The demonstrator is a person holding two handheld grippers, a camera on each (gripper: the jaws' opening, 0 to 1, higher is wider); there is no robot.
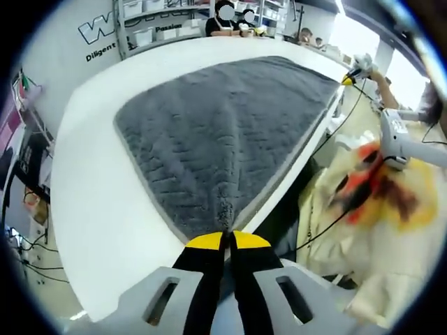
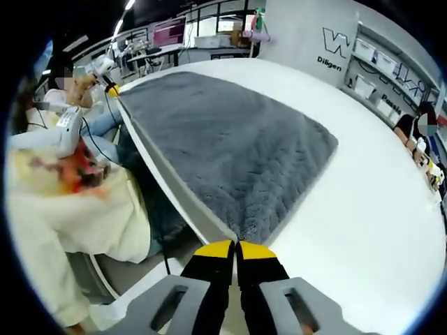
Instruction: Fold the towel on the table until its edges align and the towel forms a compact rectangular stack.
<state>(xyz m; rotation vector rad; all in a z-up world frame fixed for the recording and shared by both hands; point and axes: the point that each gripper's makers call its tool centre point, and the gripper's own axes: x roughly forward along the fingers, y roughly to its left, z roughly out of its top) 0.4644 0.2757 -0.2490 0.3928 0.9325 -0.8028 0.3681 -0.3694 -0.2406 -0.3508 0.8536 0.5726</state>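
Workshop-type room w/ shelving of white bins (image 1: 157, 31) along the back wall, lettering on the wall, and people seated at the far end of a long white tabletop (image 1: 105, 202). The tabletop takes up most of both views; its near edge runs along the person's side. A grey fluffy towel (image 1: 223, 132) lies spread flat on it, one long side roughly following the near edge of the tabletop, w/ bare white surface on the far side and beyond both ends. In the left gripper view the left gripper (image 1: 224, 239) has its yellow-tipped black jaws pressed together on the near corner of the towel, and the fabric bunches into a small ridge running up from the tips. In the right gripper view the right gripper (image 2: 236, 241) is likewise clenched on the opposite near corner, right at the tabletop's edge; the towel looks flat from there on. Each view catches the other gripper small at the towel's far near-side corner: yellow tip approx. at the tabletop's edge, w/ a hand (image 1: 363, 66) behind it. The person's cream top w/ an orange-red print (image 2: 77, 202) shows beside the tabletop, plus black cables hanging off the grippers.
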